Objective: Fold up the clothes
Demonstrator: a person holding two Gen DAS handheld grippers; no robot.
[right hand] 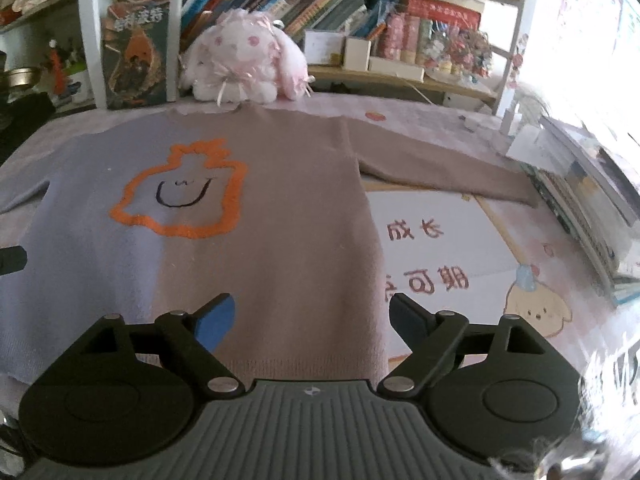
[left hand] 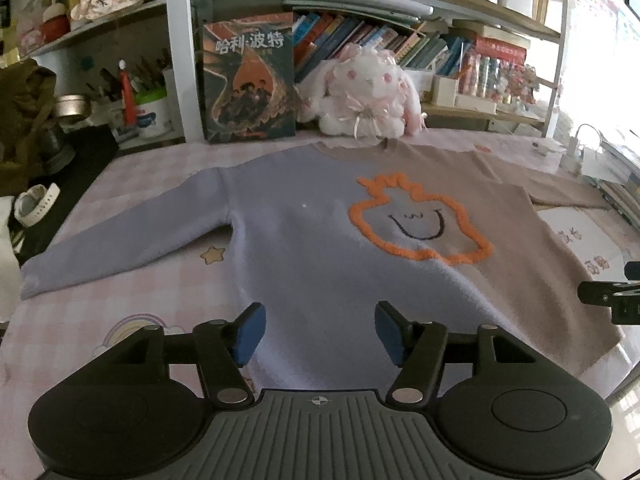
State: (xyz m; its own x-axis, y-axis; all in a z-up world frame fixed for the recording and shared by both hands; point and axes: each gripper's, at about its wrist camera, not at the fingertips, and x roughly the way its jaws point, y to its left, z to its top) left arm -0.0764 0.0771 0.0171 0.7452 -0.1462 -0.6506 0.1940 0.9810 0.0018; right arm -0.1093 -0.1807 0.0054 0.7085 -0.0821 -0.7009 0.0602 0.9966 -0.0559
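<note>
Fingers (left hand: 250, 334) of the left gripper (left hand: 320, 332) stand well apart with nothing between them, poised over the lilac side of the sweater's hem. The right gripper (right hand: 312, 320) has its fingers (right hand: 216, 322) spread apart and unloaded too, over the tan side near the hem and the right side seam; whether either one touches the knit cannot be told.

Just beyond them the sweater (left hand: 320, 248) lies face up and flat on the desk (left hand: 132, 300), which carries a pink checked cover. The sweater is half lilac, half tan, with the orange outline face (left hand: 416, 220) across its chest. Further out, the lilac sleeve (left hand: 120, 240) runs out to the left and the tan sleeve (right hand: 440, 168) runs out to the right, both fully extended. The collar sits at the far edge, close to the plush rabbit (left hand: 364, 96) and the big book (left hand: 250, 78) leaning by the shelves.

By my reading, the folding has not begun: no sleeve is turned in, no crease shows in the body, the hem is down. Everything is left to do, likely sleeves inward first, then the body doubled from hem to collar.
</note>
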